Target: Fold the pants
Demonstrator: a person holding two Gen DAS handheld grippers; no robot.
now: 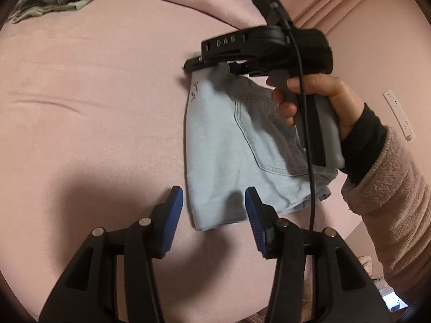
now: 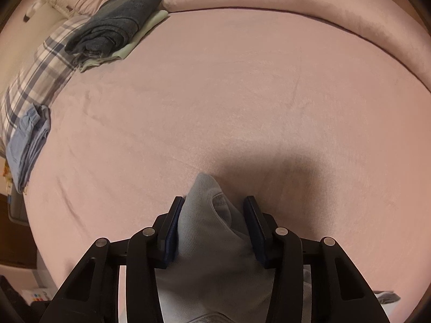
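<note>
A bed (image 2: 242,86) is covered by a pink sheet; folded light-blue pants (image 1: 229,148) and stacked clothes (image 2: 113,24) are laid on it.

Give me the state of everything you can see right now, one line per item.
Pants: folded compact, far corner lifted.
Right gripper: shut on pants fabric.
Left gripper: open, holding nothing, over the pants' near edge.
Grey garment: folded, on a stack.
Blue garment: folded, at the bed edge.

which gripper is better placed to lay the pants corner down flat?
Right. The right gripper already clamps a bunched corner of the pants. The left gripper is open over the near edge, holding nothing.
</note>
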